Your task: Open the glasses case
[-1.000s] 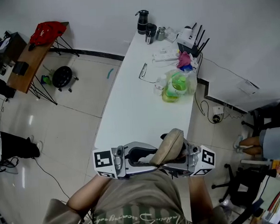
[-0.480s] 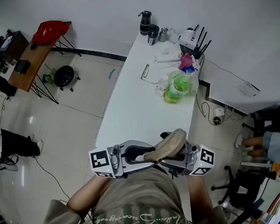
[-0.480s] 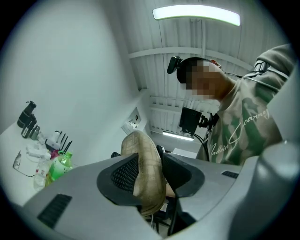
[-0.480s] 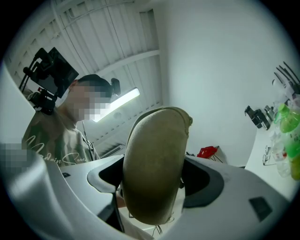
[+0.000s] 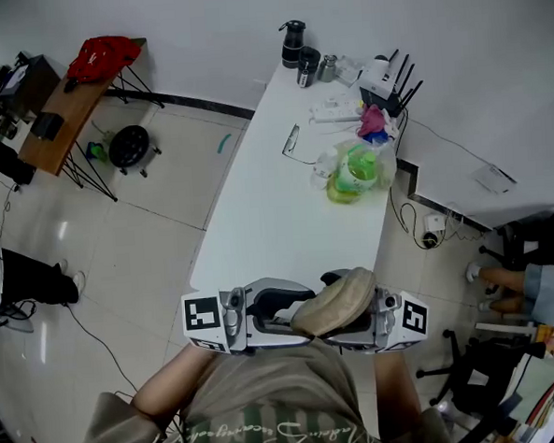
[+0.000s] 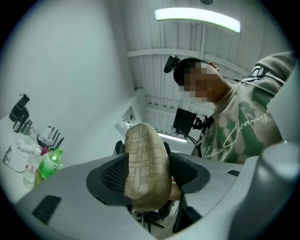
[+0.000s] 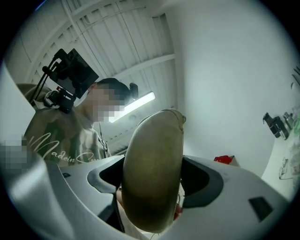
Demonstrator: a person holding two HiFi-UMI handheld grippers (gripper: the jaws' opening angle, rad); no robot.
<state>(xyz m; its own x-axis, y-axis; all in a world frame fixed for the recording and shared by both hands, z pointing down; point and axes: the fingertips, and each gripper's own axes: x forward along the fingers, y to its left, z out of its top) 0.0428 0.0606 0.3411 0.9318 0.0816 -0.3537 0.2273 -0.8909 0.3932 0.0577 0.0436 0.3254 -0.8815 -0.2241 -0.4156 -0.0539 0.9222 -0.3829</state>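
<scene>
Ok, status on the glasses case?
Left gripper on glasses case, jaws just widened. Right gripper clamped on other end. Case held in air at table end, lid not visibly open. Nothing blocking.

The case (image 5: pixel 338 301) looks like matt, coarse woven cloth, tan with a check weave; the table (image 5: pixel 277 216) is smooth white with a faint sheen; the floor (image 5: pixel 138 243) is glossy tile; the bottle (image 5: pixel 353 167) is clear green plastic

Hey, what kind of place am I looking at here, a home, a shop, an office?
Most likely an office or lab workroom: a long white table with a router at its far end, a wooden desk loaded with dark gear, and a black office chair on the tiled floor.
</scene>
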